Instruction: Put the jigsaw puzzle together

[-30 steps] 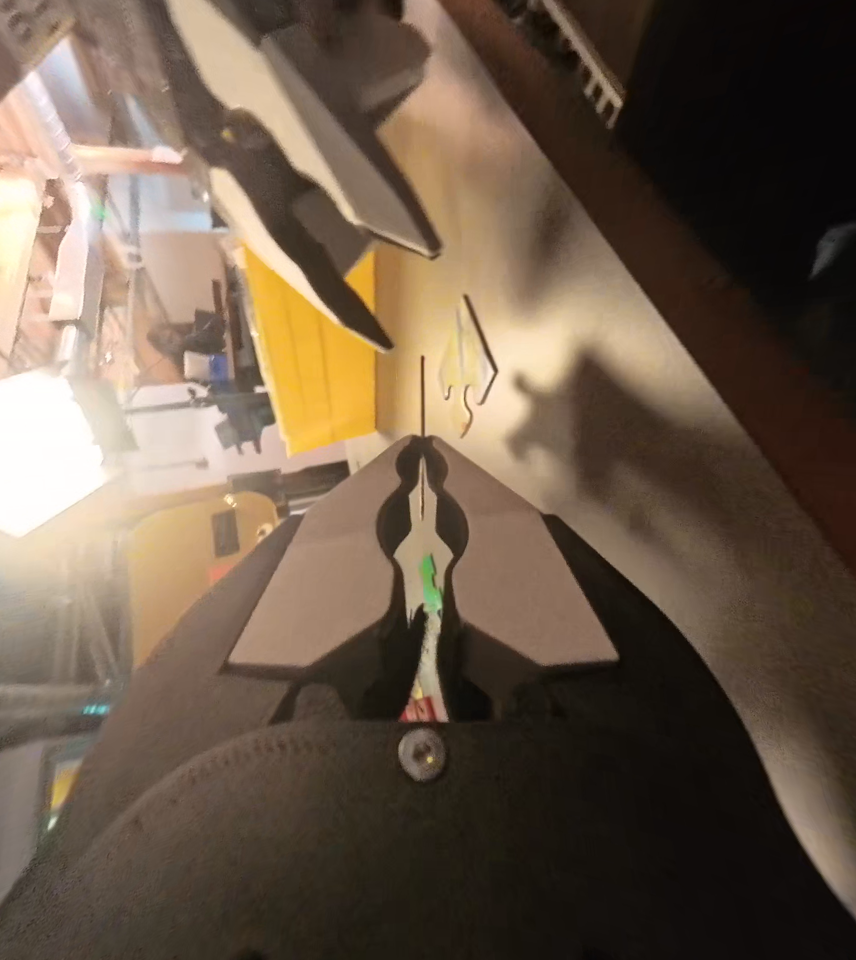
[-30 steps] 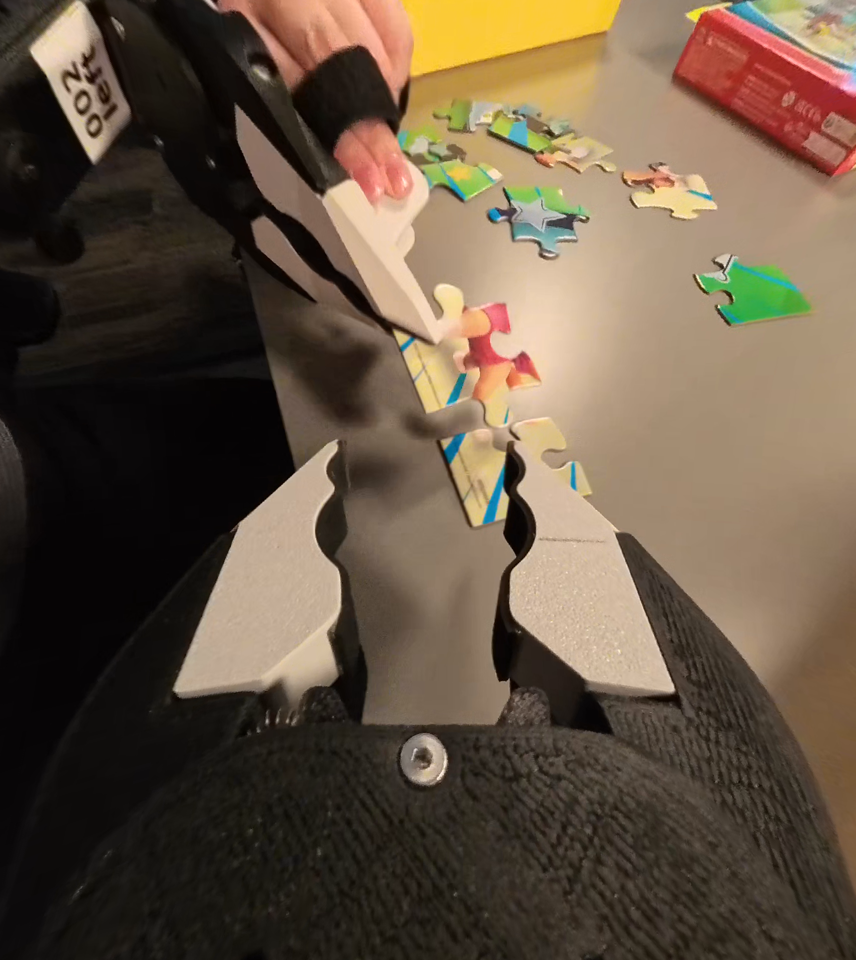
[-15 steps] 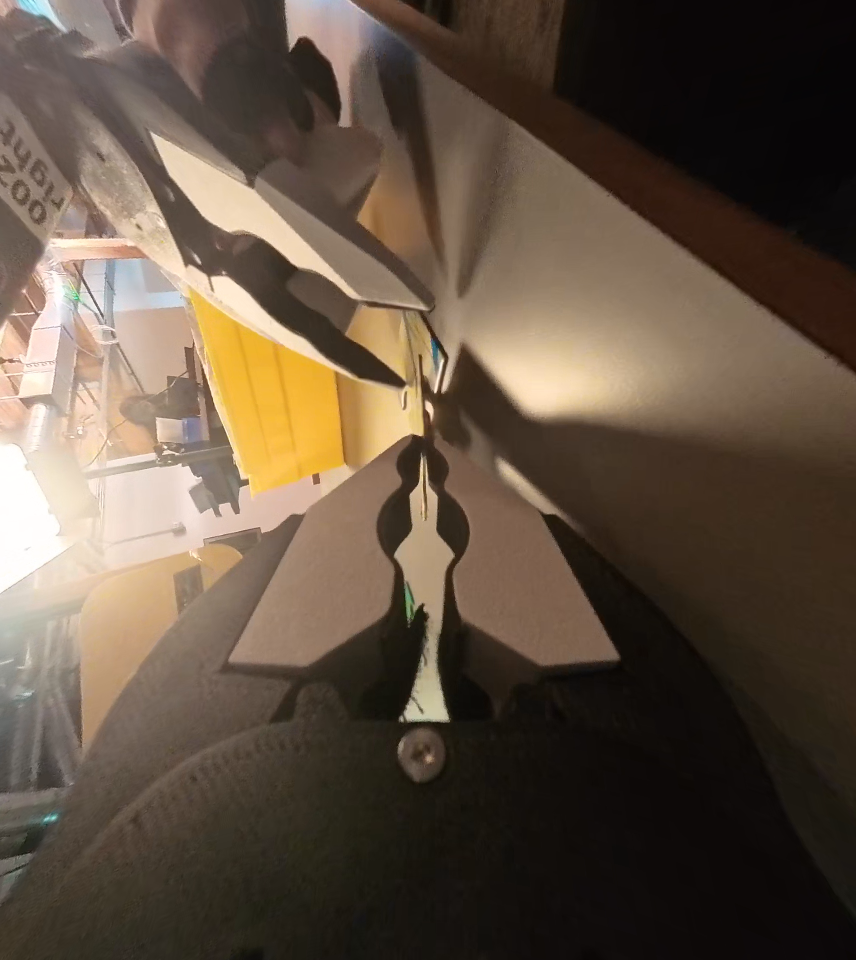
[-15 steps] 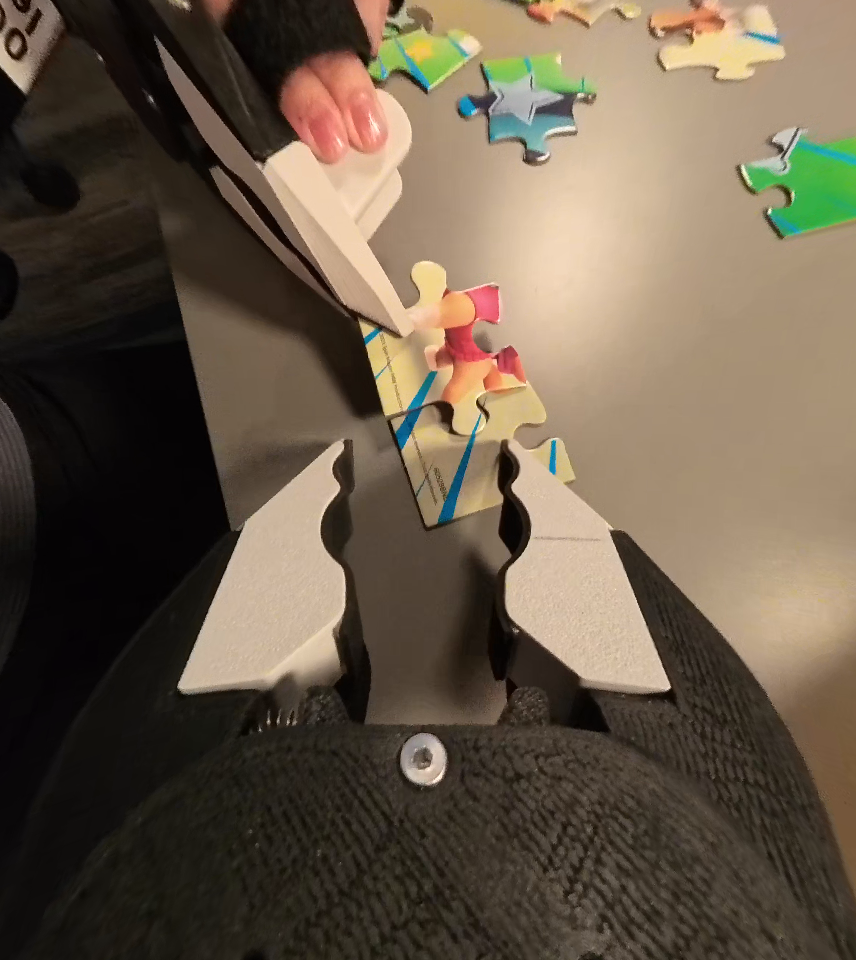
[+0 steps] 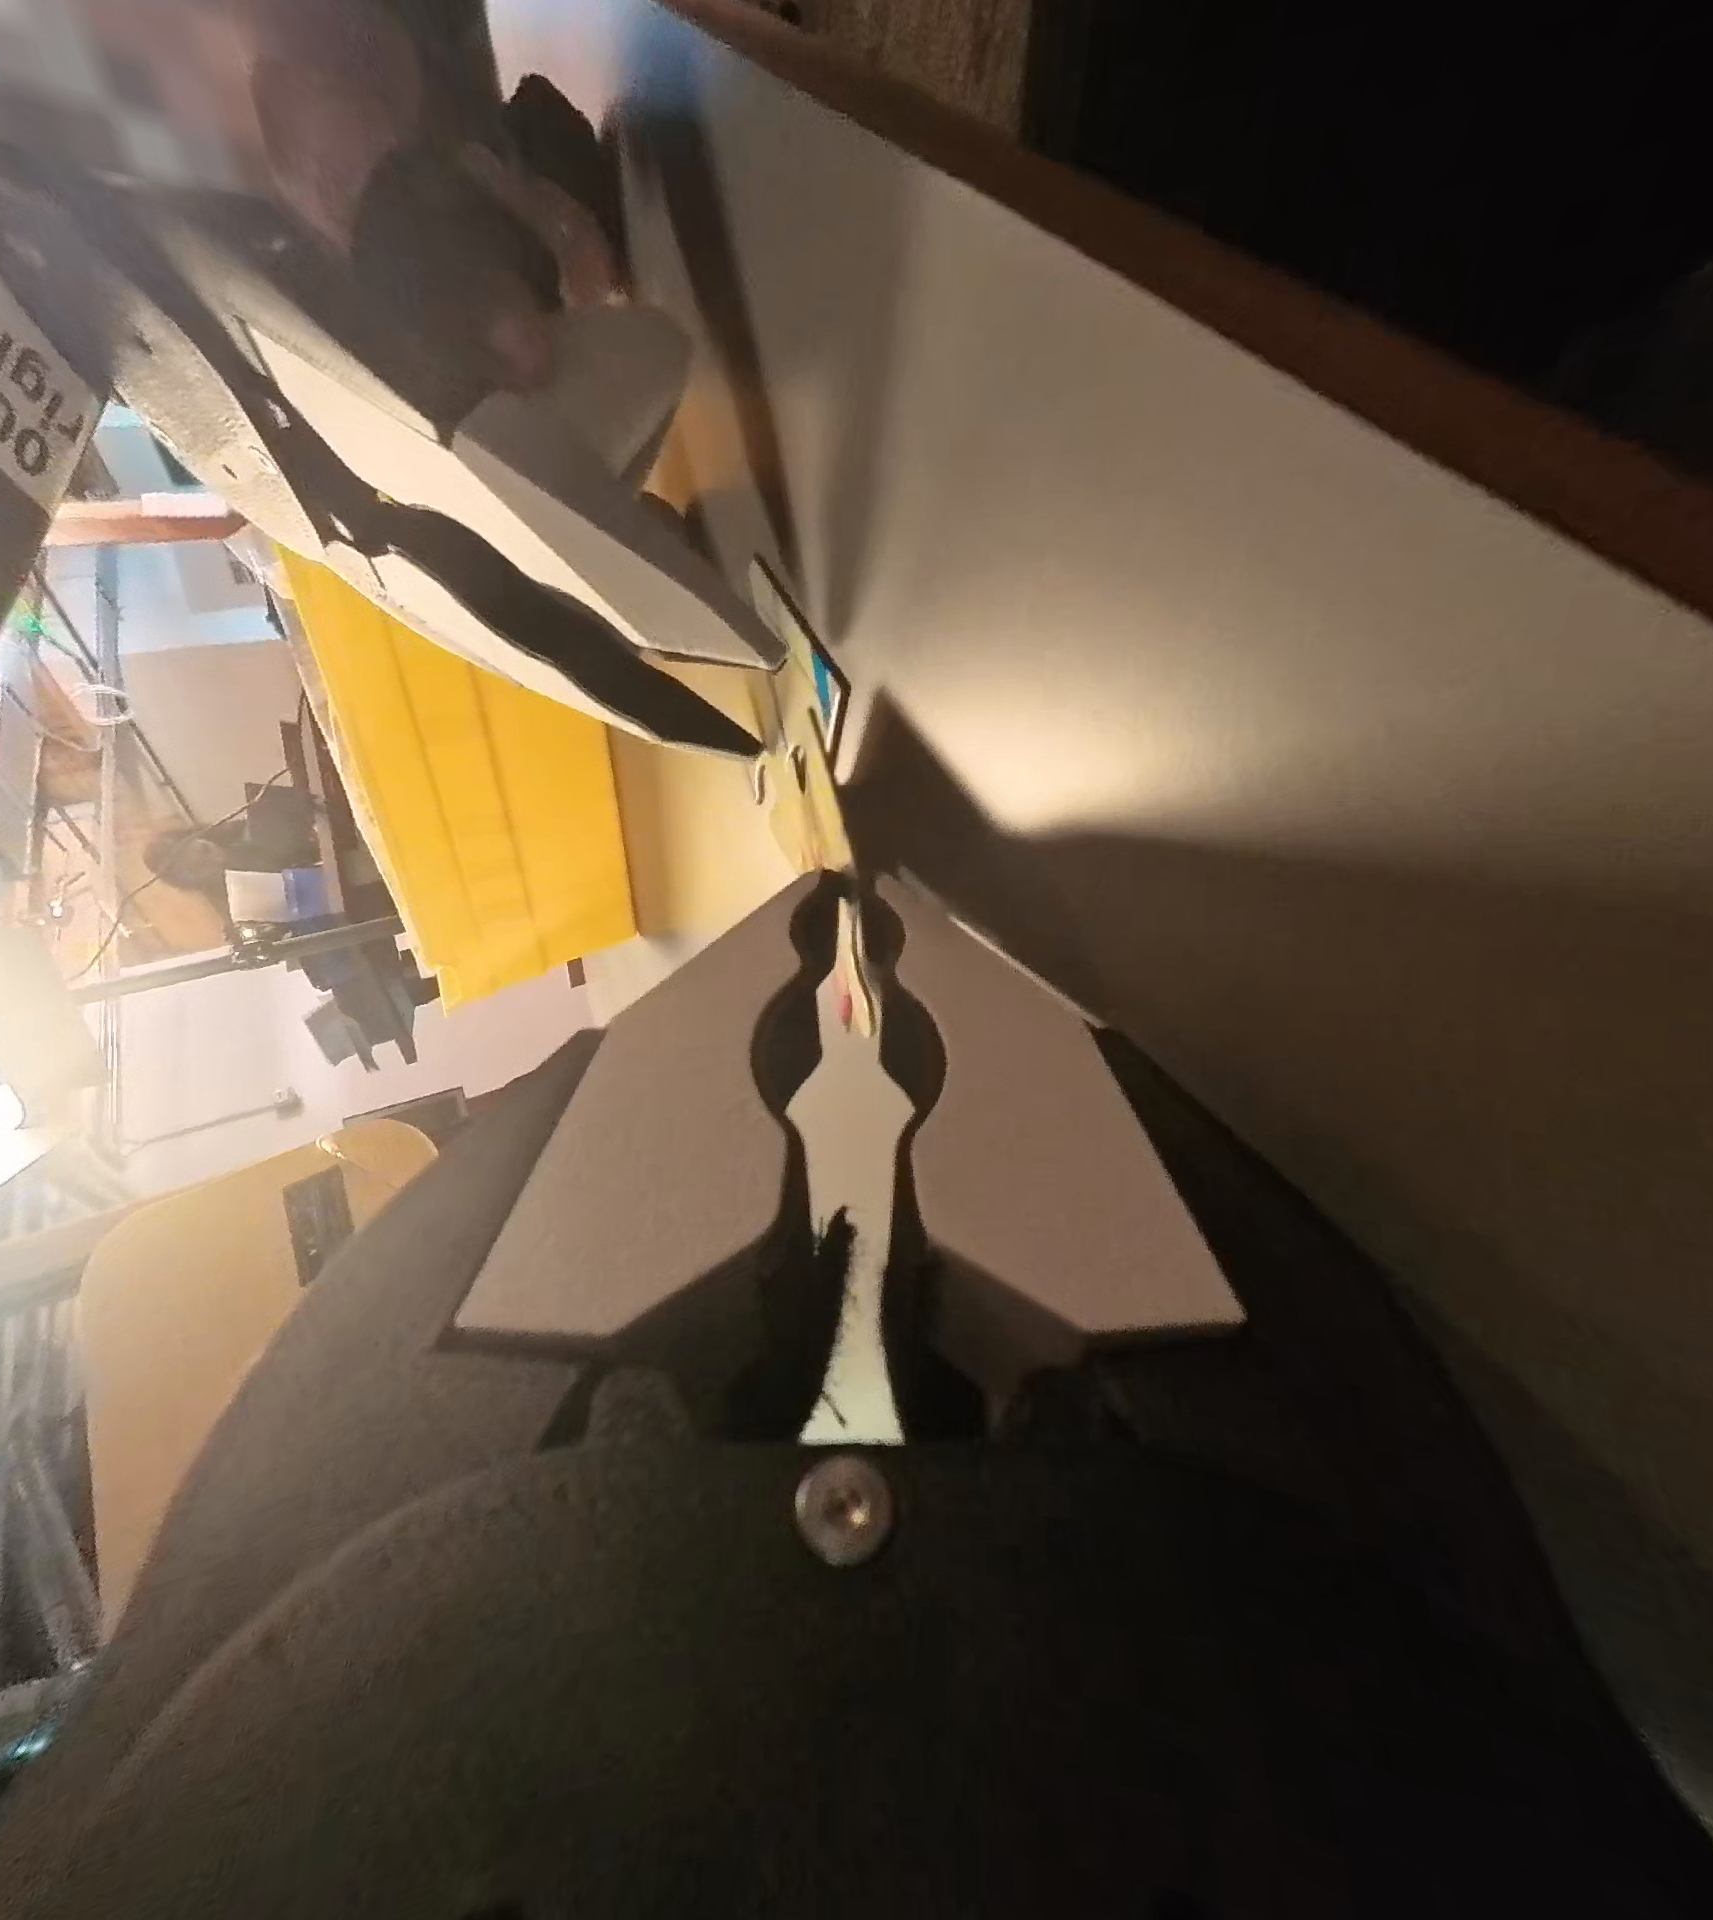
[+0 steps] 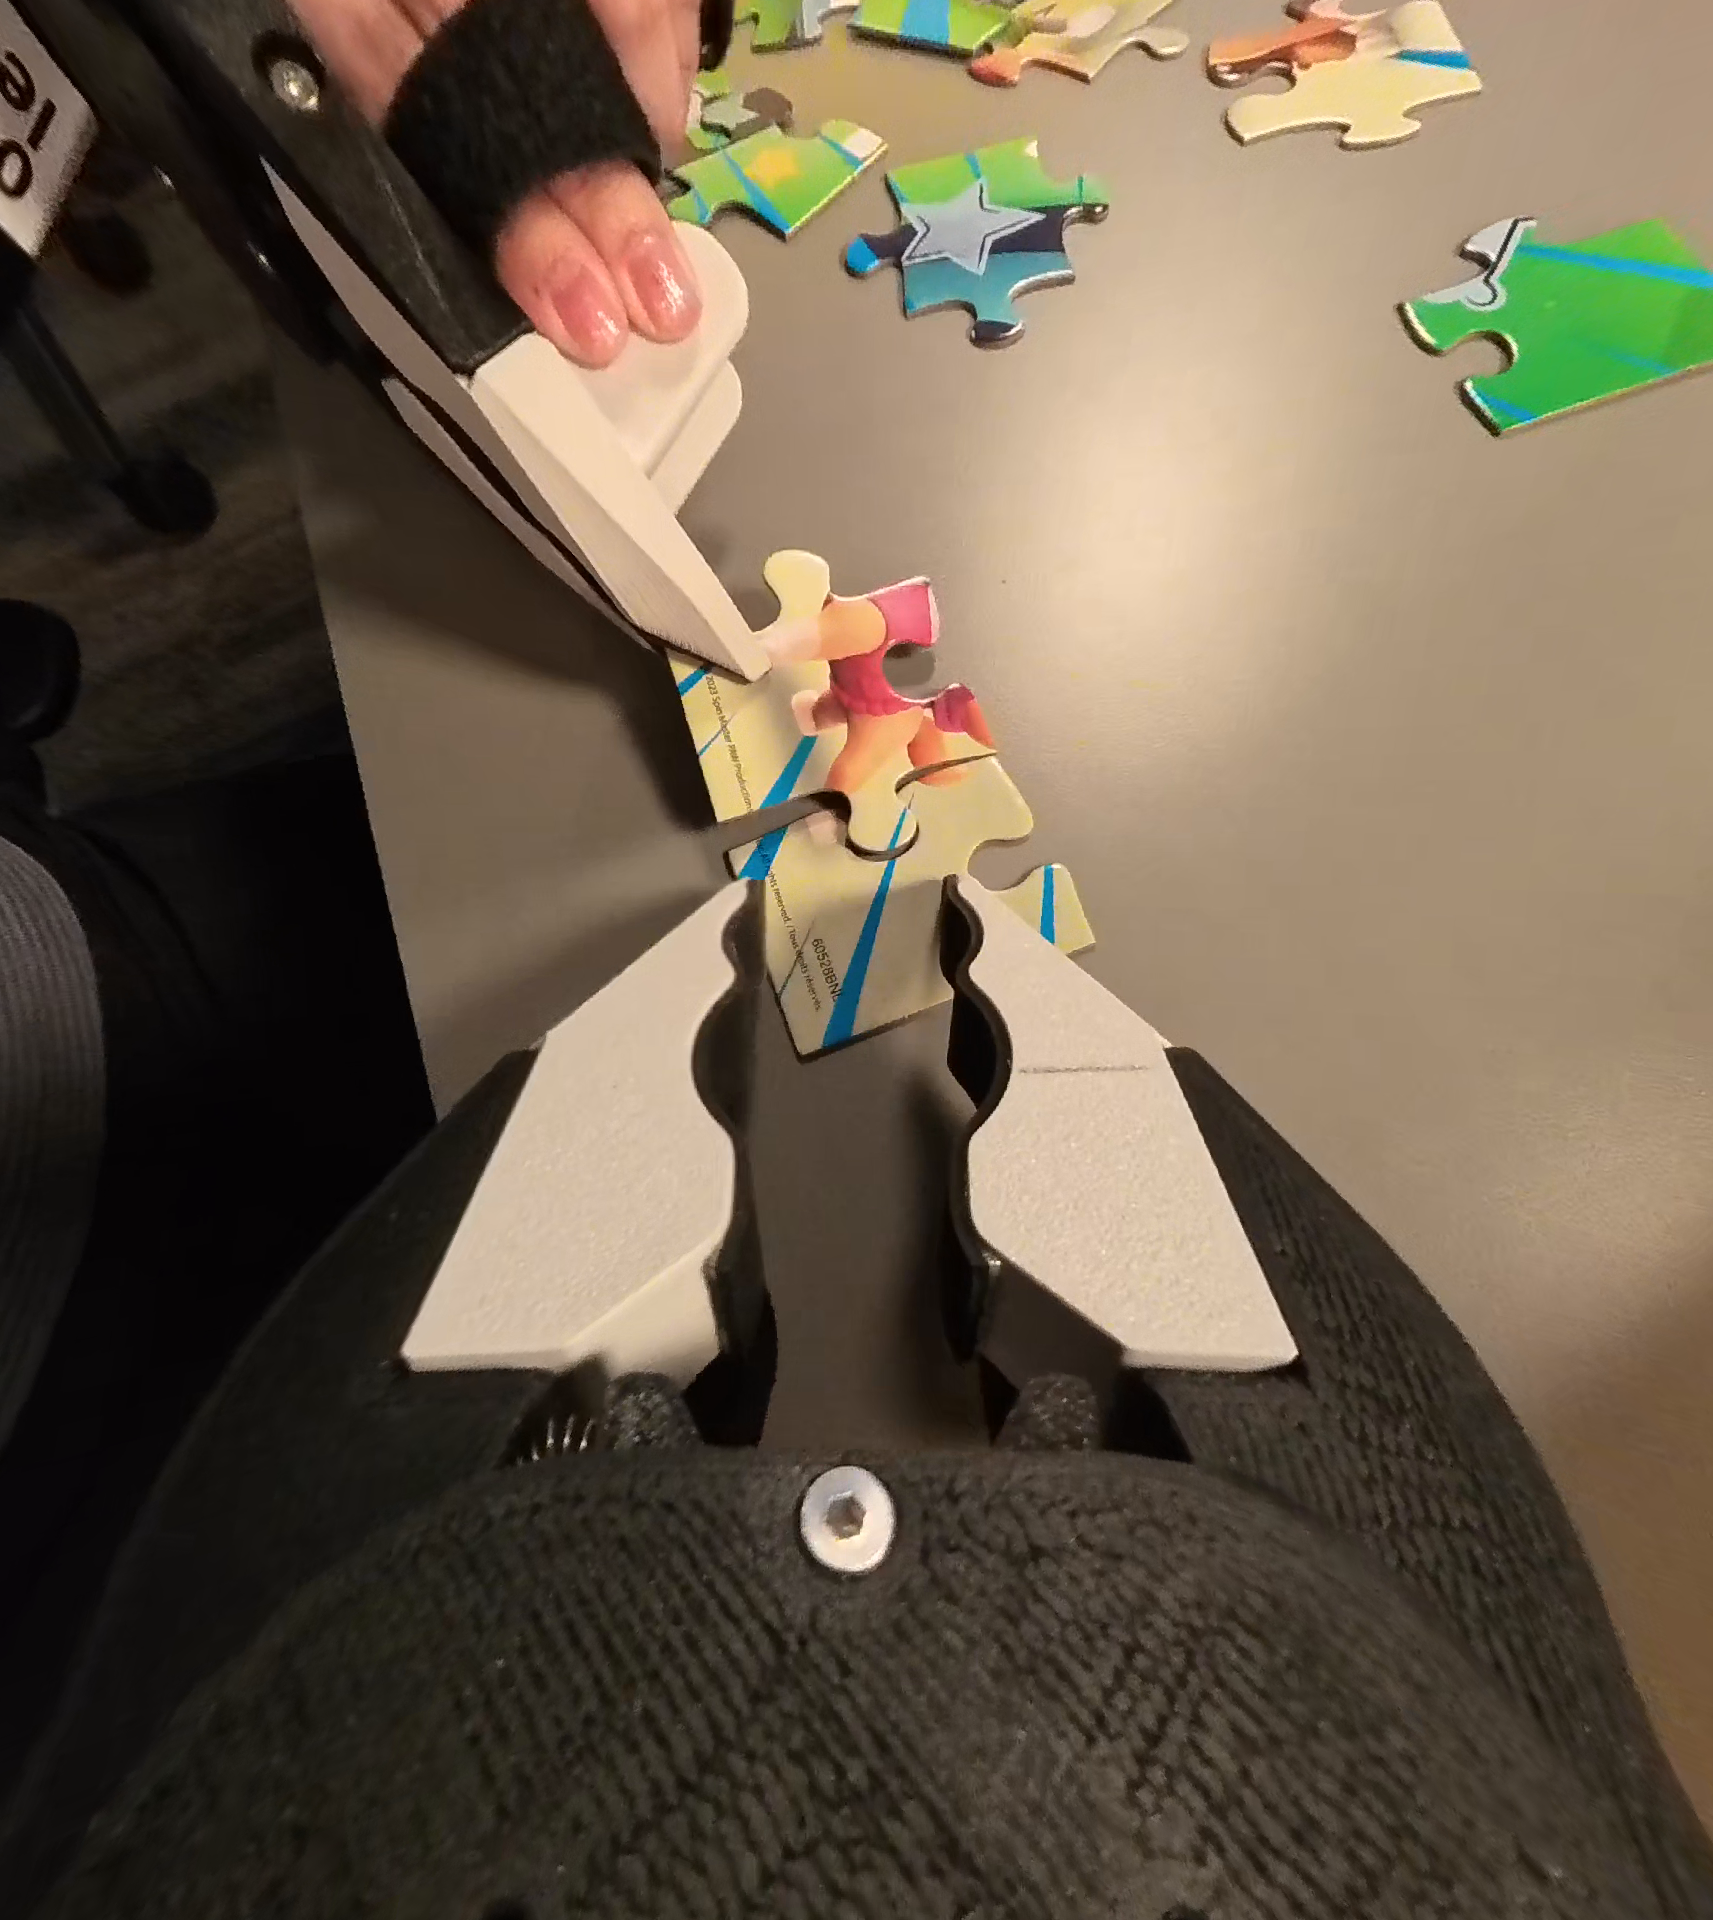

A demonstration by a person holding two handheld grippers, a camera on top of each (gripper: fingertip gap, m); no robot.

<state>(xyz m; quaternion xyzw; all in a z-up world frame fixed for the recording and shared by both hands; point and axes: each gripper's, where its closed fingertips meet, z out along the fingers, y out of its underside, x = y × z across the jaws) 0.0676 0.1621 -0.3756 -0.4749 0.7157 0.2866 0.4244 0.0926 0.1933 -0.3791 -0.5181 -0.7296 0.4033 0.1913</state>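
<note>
Pink piece (image 6: 873, 686) sits by the bench (image 6: 1351, 727) edge. It looks thin, light and stiff, best held by its rim. My left gripper (image 5: 852, 894) pinches its 10 o'clock corner. My right gripper (image 6: 847, 894) is open over the joined piece (image 6: 862, 935) at 6 o'clock.

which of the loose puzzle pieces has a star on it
The blue and green piece, lying alone beyond the joined pair. A pale star fills its middle; the plain green piece to its right has only blue stripes.

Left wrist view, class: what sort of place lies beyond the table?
Probably a workshop or lab: a yellow panel, equipment on a dark stand and a yellow chair stand beyond the grey table.
</note>
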